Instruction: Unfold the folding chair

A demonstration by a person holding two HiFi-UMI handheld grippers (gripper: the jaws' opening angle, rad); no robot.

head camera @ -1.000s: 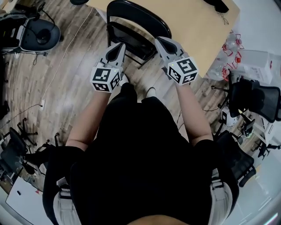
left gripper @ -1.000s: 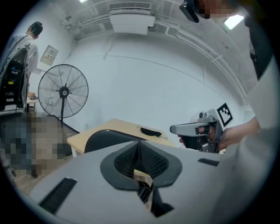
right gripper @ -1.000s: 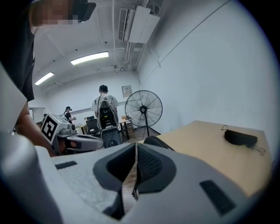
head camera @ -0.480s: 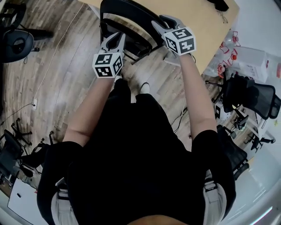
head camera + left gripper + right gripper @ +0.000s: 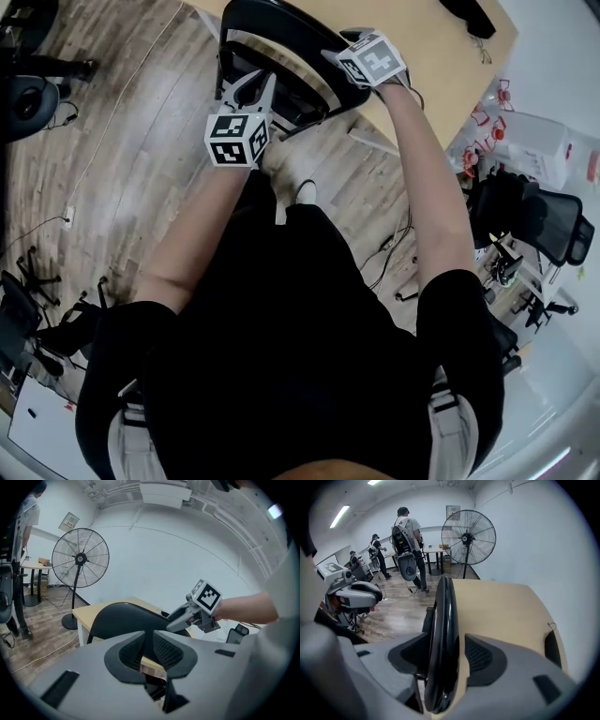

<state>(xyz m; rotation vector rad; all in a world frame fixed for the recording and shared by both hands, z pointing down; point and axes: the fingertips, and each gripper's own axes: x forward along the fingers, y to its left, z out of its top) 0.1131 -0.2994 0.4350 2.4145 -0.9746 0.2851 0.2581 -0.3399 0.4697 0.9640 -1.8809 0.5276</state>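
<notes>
The black folding chair stands by the wooden table. My right gripper reaches down over the top of the backrest. In the right gripper view its jaws are opening, and the glossy backrest rim stands edge-on between the pads without being pressed. My left gripper points at the chair lower down, near the seat. In its own view the left gripper has only a narrow slit between the pads, and I cannot make out anything held there. The curved backrest lies just beyond, with the right gripper on it.
The light wooden table lies directly behind the chair. A tall pedestal fan stands near its far corner. Black office chairs and cables crowd the floor at the right. People stand farther back in the room.
Both grippers have moved toward the chair. The right one tipped downward over the top of the backrest and its jaws spread around the rim. The left one shifted slightly closer to the seat.
</notes>
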